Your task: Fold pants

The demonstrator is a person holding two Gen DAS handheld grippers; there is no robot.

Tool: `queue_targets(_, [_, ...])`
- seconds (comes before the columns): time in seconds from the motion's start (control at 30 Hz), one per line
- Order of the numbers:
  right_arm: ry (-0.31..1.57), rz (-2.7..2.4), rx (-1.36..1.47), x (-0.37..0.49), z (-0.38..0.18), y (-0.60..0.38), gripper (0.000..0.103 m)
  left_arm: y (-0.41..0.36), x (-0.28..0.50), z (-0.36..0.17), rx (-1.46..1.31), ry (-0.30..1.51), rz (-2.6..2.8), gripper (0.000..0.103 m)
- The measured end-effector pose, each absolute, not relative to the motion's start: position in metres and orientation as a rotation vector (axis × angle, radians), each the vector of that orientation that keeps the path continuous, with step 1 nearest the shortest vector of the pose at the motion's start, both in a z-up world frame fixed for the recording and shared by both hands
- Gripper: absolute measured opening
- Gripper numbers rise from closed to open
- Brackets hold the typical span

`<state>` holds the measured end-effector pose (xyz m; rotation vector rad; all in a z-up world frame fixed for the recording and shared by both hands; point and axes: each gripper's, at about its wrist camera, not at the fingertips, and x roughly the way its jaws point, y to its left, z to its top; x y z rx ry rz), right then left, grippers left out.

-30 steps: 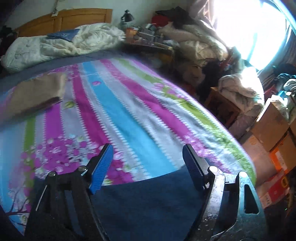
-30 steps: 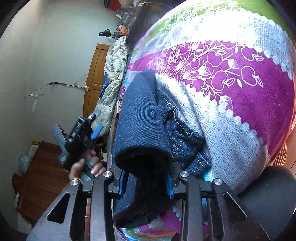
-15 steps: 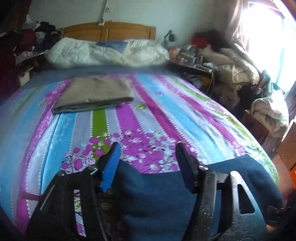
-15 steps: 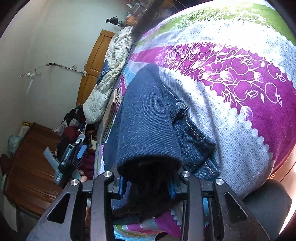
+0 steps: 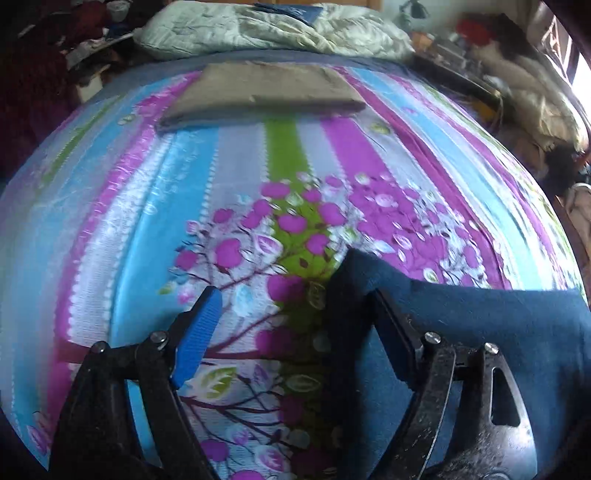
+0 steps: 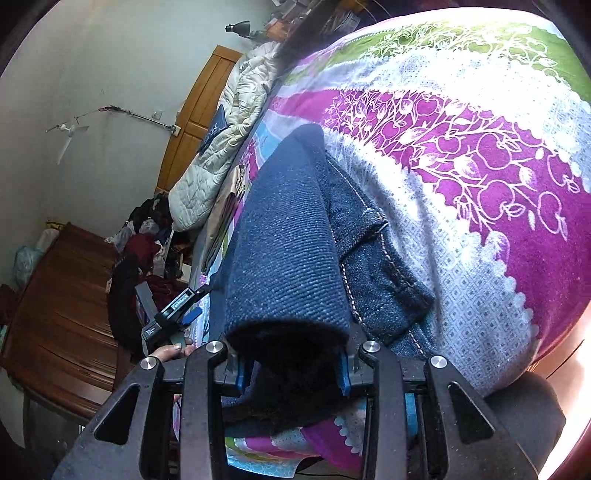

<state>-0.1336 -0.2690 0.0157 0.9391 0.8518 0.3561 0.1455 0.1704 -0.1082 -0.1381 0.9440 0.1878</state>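
Observation:
Dark blue jeans [image 6: 288, 240] lie folded over on the striped floral bedspread [image 6: 480, 155]. My right gripper [image 6: 291, 369] is shut on a thick fold of the denim, which fills the gap between its blue pads. In the left wrist view the jeans [image 5: 480, 325] spread to the right, and their left corner rises around the right finger. My left gripper [image 5: 295, 325] is open, its blue left pad [image 5: 199, 328] over bare bedspread [image 5: 166, 206]. The right wrist view also shows the left gripper [image 6: 173, 314], held by a hand [image 6: 173, 349] beside the jeans.
A folded tan garment [image 5: 266, 92] lies further up the bed, with a white quilt [image 5: 277, 29] bunched against the wooden headboard [image 6: 199, 107]. Clothes and boxes crowd the floor right of the bed [image 5: 535, 92]. A dark wooden table [image 6: 62, 314] stands to the left.
The left gripper has swung left along the jeans' edge to their left corner, so the denim now sits only at its right finger. The right gripper keeps its hold on the fold.

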Motion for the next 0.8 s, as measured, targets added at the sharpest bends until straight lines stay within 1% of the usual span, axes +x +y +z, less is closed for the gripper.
queue_targets(0.03, [0.844, 0.343, 0.940, -0.138, 0.015, -0.272, 0.038, 0.179, 0.150, -0.110, -0.084, 0.907, 0.289, 0.070])
queue_targets(0.1, [0.826, 0.355, 0.973, -0.146, 0.014, -0.279, 0.038, 0.198, 0.159, -0.114, -0.090, 0.899, 0.355, 0.068])
queue_targets(0.13, [0.817, 0.352, 0.975, -0.150, 0.016, -0.282, 0.038, 0.214, 0.162, -0.118, -0.144, 0.907, 0.374, 0.061])
queue_targets(0.17, [0.807, 0.341, 0.961, -0.155, 0.019, -0.283, 0.039, 0.225, 0.164, -0.121, -0.207, 0.897, 0.361, 0.060])
queue_targets(0.27, [0.746, 0.292, 0.916, -0.168, 0.035, -0.287, 0.041, 0.210, 0.164, -0.117, -0.261, 0.834, 0.179, 0.060])
queue_targets(0.3, [0.718, 0.271, 0.898, -0.172, 0.042, -0.286, 0.041, 0.198, 0.161, -0.116, -0.270, 0.820, 0.091, 0.062])
queue_targets(0.4, [0.643, 0.242, 0.802, -0.171, 0.064, -0.276, 0.042, 0.165, 0.150, -0.122, -0.318, 0.798, -0.128, 0.062])
queue_targets(0.47, [0.614, 0.173, 0.717, -0.168, 0.081, -0.271, 0.042, 0.154, 0.139, -0.128, -0.347, 0.814, -0.196, 0.062])
queue_targets(0.53, [0.605, 0.100, 0.676, -0.165, 0.094, -0.276, 0.042, 0.140, 0.146, -0.161, -0.345, 0.873, -0.234, 0.062])
queue_targets(0.6, [0.607, 0.054, 0.681, -0.168, 0.100, -0.289, 0.042, 0.139, 0.147, -0.181, -0.334, 0.937, -0.222, 0.062])
queue_targets(0.63, [0.582, 0.065, 0.684, -0.172, 0.105, -0.294, 0.042, 0.141, 0.154, -0.206, -0.338, 0.982, -0.221, 0.062])
queue_targets(0.67, [0.569, 0.105, 0.666, -0.173, 0.110, -0.295, 0.042, 0.139, 0.154, -0.210, -0.326, 0.979, -0.232, 0.062])
queue_targets(0.7, [0.576, 0.157, 0.644, -0.170, 0.113, -0.292, 0.042, 0.138, 0.151, -0.207, -0.313, 0.962, -0.239, 0.064])
queue_targets(0.73, [0.593, 0.225, 0.632, -0.164, 0.115, -0.283, 0.042, 0.138, 0.156, -0.211, -0.304, 0.954, -0.246, 0.069])
queue_targets(0.8, [0.613, 0.388, 0.672, -0.149, 0.096, -0.269, 0.042, 0.133, 0.164, -0.218, -0.258, 0.955, -0.245, 0.074])
